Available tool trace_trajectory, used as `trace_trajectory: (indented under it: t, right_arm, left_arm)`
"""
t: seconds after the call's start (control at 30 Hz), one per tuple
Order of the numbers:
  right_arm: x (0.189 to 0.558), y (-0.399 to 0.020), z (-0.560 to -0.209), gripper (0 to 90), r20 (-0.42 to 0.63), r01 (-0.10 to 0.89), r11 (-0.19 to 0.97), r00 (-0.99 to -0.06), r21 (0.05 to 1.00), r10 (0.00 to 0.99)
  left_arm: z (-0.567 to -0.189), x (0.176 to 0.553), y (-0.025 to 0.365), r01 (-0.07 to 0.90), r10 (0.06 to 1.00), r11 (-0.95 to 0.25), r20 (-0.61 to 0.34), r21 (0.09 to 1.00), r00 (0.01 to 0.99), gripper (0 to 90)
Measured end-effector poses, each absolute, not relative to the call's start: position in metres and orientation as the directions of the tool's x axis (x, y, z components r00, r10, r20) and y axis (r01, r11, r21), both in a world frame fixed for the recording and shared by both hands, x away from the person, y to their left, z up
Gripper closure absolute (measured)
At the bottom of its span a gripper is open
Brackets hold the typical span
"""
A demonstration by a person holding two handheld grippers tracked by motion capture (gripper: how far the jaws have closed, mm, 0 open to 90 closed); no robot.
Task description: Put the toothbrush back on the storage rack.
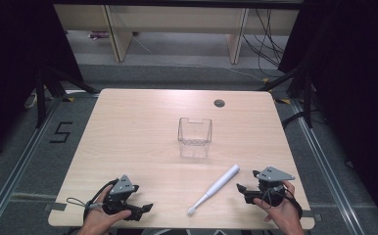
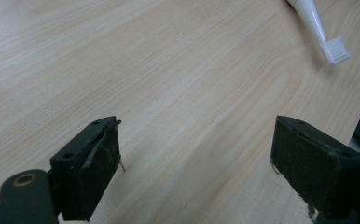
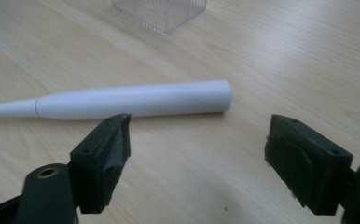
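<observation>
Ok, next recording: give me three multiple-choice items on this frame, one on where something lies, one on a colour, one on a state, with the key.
1. Where does the toothbrush lie?
A. Inside the clear container
B. On the table between the container and the near edge
C. On the floor

2. What colour is the toothbrush?
A. White
B. Blue
C. Red

3. How does the right hand-held gripper stand?
A. Shut on the toothbrush
B. Shut and empty
C. Open, holding nothing

Key: 1 B, since in the high view it lies flat on the table, nearer the person than the clear container. 2 A, handle and head are both white. 3 C, as the right gripper view shows its jaws wide apart with the handle lying beyond them.
</observation>
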State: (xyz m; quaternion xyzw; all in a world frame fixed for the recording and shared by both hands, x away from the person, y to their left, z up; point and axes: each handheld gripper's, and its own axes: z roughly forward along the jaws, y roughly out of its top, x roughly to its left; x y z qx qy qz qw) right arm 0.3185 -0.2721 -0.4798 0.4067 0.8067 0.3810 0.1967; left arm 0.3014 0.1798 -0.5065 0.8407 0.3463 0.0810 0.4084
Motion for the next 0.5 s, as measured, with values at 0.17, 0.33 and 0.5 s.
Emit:
trace_trajectory:
  t: [0.17, 0.33, 0.5]
  right_arm:
    - [0.326, -0.269, -0.479, 33.2, -0.002, 0.497, 0.380, -0.606, 0.780, 0.796]
    - [0.328, -0.267, -0.475, 45.5, 0.000, 0.489, 0.371, -0.604, 0.789, 0.797]
    - [0.336, -0.260, -0.471, 67.6, -0.018, 0.454, 0.395, -0.638, 0.799, 0.770]
  left_arm:
    - [-0.507, 0.301, 0.180, 0.520, 0.651, -0.426, -0.148, 0.740, 0.745, 14.9]
    - [-0.507, 0.302, 0.180, 0.523, 0.652, -0.424, -0.151, 0.740, 0.743, 14.9]
    - [-0.507, 0.302, 0.180, 0.520, 0.650, -0.424, -0.151, 0.741, 0.745, 14.9]
